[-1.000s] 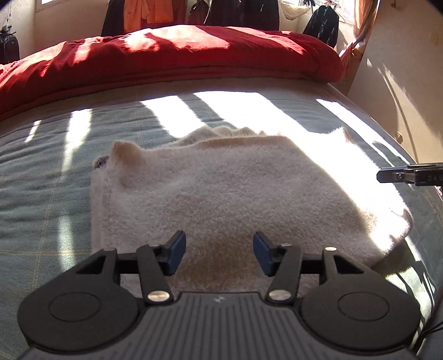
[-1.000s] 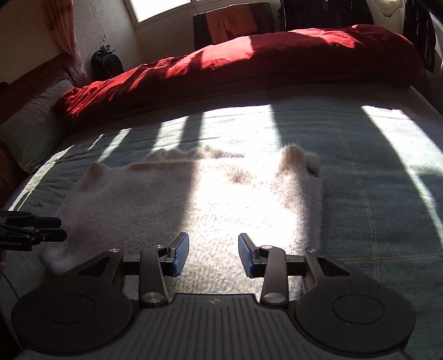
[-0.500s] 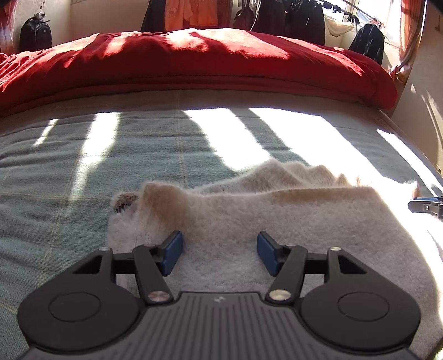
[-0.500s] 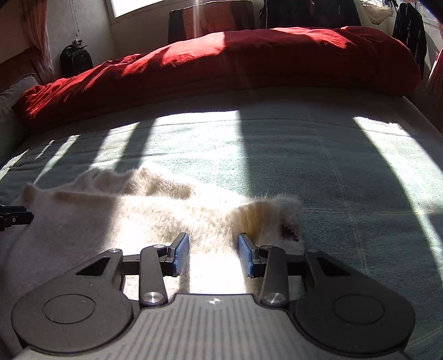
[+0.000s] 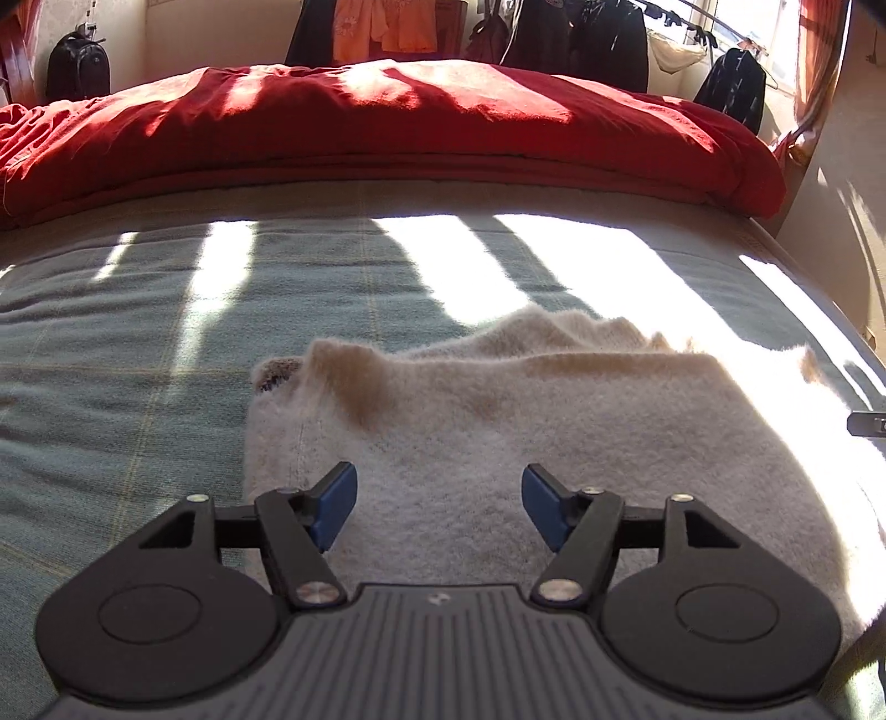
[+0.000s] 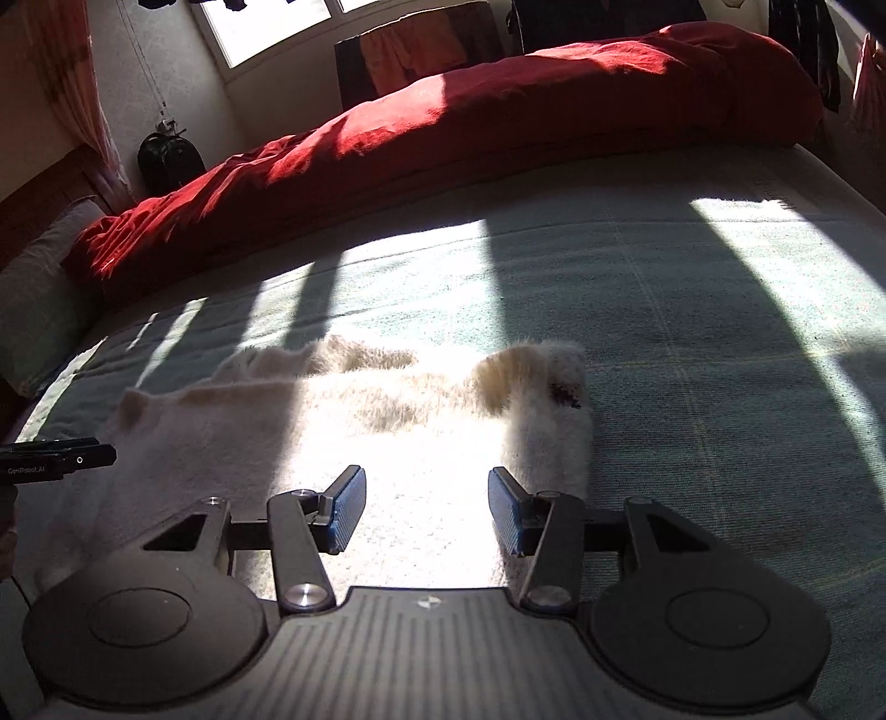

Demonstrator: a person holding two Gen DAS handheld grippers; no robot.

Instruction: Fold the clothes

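Observation:
A fluffy cream-white garment [image 5: 554, 432] lies folded flat on the bed, with a dark patch at its far left corner. My left gripper [image 5: 440, 509] hovers open over its near left part, with nothing between the blue pads. In the right wrist view the same garment [image 6: 387, 432] lies in bright sun, and my right gripper [image 6: 426, 509] stands open over its near right part, empty. The right gripper's tip [image 5: 866, 423] shows at the right edge of the left wrist view. At the left edge of the right wrist view, the left gripper's tip [image 6: 55, 457] pokes in.
The bed has a pale green checked cover [image 5: 138, 343]. A rolled red duvet [image 5: 387, 127] lies across the far side. Clothes hang on a rail [image 5: 581, 39] behind it. A dark bag [image 6: 169, 160] hangs by the wall, and a grey pillow [image 6: 39, 299] lies at the left.
Both grippers dipped low toward the garment and forward, then rose slightly; both stayed open. The left one widened a little. The garment has not visibly shifted.

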